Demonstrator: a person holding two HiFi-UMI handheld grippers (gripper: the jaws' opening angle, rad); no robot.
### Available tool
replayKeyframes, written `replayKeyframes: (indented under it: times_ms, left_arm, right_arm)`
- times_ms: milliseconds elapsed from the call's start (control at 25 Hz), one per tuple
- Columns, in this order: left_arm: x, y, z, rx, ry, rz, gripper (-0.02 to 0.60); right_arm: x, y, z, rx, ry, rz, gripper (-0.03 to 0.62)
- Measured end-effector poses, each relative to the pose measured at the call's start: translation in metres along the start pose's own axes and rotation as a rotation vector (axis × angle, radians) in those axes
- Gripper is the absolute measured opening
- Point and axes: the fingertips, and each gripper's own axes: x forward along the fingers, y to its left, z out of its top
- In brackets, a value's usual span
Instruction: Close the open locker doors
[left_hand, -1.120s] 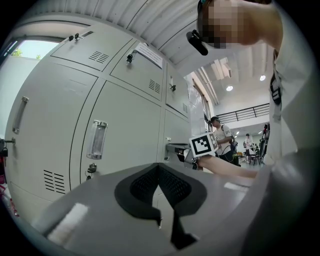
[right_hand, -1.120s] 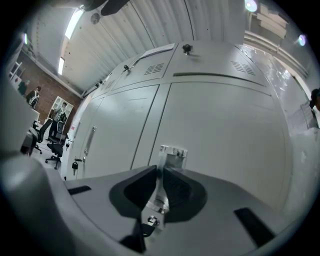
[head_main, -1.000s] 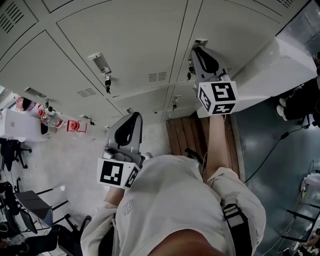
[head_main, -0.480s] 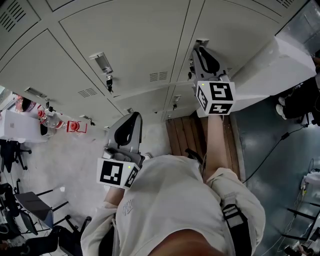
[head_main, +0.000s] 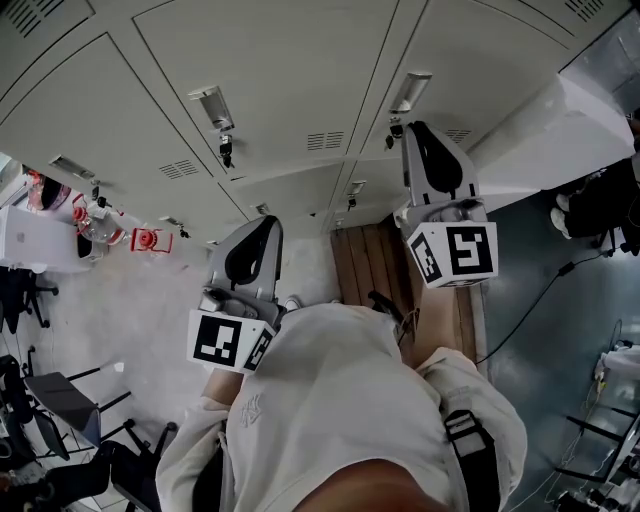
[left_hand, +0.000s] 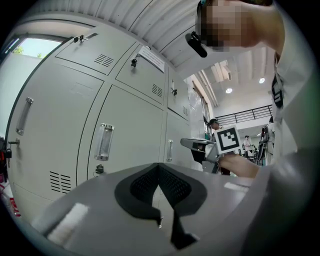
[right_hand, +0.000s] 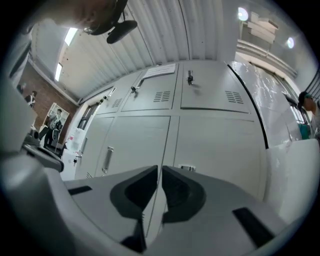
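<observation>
Head view is showing two grippers, each carrying one marker cube, raised before a bank of pale locker doors that is filling the top of the picture. The left gripper is hanging low and left, apart from the doors. The right gripper is pointing at a door just under a handle, close to it, though no contact is showing.

Both are holding nothing. The left gripper view is showing its jaws meeting at the tips, and the right gripper view is showing only a hairline slit between its jaws.

Two handles are standing out on the nearest doors, the second handle further left. Every door in sight is lying flush. A white panel is slanting out at the bank's right end; whether it is an open door I cannot tell.

A slatted wooden board is lying on the floor below, and the person's shirt is covering the lower picture.

Only the left gripper view is showing three upright handles in a row and two people standing far behind. Only the right gripper view is showing a poster on a brick wall.
</observation>
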Motion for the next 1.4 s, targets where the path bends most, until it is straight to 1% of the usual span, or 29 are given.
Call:
replayKeyframes:
  times_ms: [120,360,560,800,920,1200,1400]
  left_arm:
    - [-0.005,0.001,-0.001,0.0,0.006,-0.008,0.008]
    - [-0.017,0.004,-0.002,0.004,0.017,-0.03,0.008]
    - [-0.029,0.011,-0.007,0.006,0.025,-0.041,0.008]
    - [-0.044,0.015,-0.021,-0.021,0.047,-0.061,0.008]
    - [-0.051,0.017,-0.021,-0.019,0.048,-0.063,0.008]
    - [-0.065,0.027,-0.017,-0.013,0.037,-0.046,0.009]
    - [-0.071,0.032,-0.016,-0.011,0.033,-0.039,0.008]
  right_arm:
    - [-0.021,0.026,0.001,0.043,0.004,0.038,0.024]
    - [-0.05,0.068,-0.015,0.139,0.024,0.059,0.017]
    - [-0.065,0.104,-0.04,0.189,0.085,0.093,0.017]
    - [-0.082,0.15,-0.074,0.237,0.174,0.128,0.017]
    - [-0.086,0.161,-0.079,0.27,0.187,0.128,0.017]
    - [-0.079,0.171,-0.069,0.264,0.156,0.133,0.017]
    - [-0.078,0.178,-0.069,0.26,0.16,0.143,0.017]
